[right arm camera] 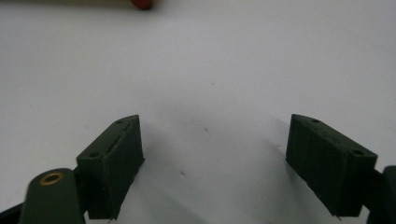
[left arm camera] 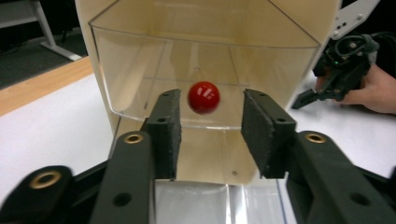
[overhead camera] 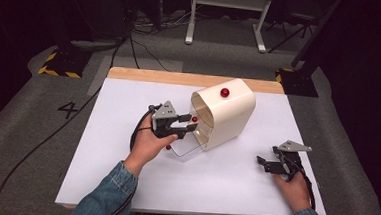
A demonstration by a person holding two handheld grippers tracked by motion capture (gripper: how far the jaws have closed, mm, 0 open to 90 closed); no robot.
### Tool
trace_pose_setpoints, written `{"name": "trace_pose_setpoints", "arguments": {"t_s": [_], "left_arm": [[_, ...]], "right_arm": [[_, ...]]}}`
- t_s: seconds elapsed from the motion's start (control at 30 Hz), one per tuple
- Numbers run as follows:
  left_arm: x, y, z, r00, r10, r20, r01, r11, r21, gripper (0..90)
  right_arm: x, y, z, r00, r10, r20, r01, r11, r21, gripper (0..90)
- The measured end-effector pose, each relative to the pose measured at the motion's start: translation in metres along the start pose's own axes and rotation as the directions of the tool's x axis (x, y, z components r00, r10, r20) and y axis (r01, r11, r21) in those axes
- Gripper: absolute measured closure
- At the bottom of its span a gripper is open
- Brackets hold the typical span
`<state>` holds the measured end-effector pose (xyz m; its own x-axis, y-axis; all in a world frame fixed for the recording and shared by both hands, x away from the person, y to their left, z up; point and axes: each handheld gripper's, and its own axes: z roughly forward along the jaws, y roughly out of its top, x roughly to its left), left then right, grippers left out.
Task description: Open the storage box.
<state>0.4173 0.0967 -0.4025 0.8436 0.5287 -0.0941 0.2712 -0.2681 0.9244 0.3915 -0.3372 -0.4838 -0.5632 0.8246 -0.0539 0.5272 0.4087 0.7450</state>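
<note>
I am holding my left gripper [overhead camera: 190, 123] up at the open front of the cream, round-topped plastic box [overhead camera: 228, 112], which is standing near the middle of the white table top [overhead camera: 123, 183]. Its jaws are standing apart on either side of the small glossy red ball knob [left arm camera: 203, 97] on the box's clear plastic door [left arm camera: 140, 70], and in the left gripper view there is a visible gap between each pad and the knob, so they are gripping nothing. That clear door is hanging partly open, with a clear flap lying down on the table below it. A second red ball knob [overhead camera: 225, 92] is sitting on top of the box.

I am resting my right gripper [overhead camera: 261, 162] on the table, well apart from the box, towards the right edge, with my right hand [overhead camera: 291, 189] behind it. Its jaws are spread wide and are empty, pointing across bare white surface in the right gripper view. A small red shape [right arm camera: 141, 4] is peeking in at the top edge there; I cannot tell what it is.
</note>
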Motion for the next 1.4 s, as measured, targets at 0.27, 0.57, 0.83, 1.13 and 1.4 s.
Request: {"name": "trace_pose_setpoints", "arguments": {"t_s": [0.27, 0.57, 0.83, 1.13, 1.4], "left_arm": [[0.003, 0.001, 0.005, 0.9998, 0.019, -0.003, -0.019, 0.9998, -0.008, 73.8], [0.001, 0.001, 0.0, 0.9996, 0.024, -0.013, -0.024, 0.9997, -0.001, 73.9], [-0.001, -0.003, -0.014, 0.9995, 0.024, -0.019, -0.024, 0.9996, 0.013, 73.9], [-0.005, -0.016, -0.044, 0.9983, 0.034, -0.048, -0.033, 0.9994, 0.011, 73.9], [-0.01, -0.024, -0.066, 0.9969, 0.025, -0.075, -0.025, 0.9997, 0.003, 74.0]], "right_arm": [[0.0, 0.0, 0.0, 1.0, -0.001, 0.001, 0.001, 1.0, -0.001, 19.1], [0.0, 0.0, 0.0, 1.0, 0.0, 0.001, 0.0, 1.0, -0.001, 19.0], [0.0, 0.0, 0.0, 1.0, 0.0, 0.001, 0.0, 1.0, -0.001, 19.1], [0.0, 0.0, 0.0, 1.0, 0.0, -0.001, 0.0, 1.0, 0.0, 19.1], [-0.001, 0.0, 0.0, 1.0, 0.004, -0.008, -0.004, 1.0, 0.001, 19.4]]}}
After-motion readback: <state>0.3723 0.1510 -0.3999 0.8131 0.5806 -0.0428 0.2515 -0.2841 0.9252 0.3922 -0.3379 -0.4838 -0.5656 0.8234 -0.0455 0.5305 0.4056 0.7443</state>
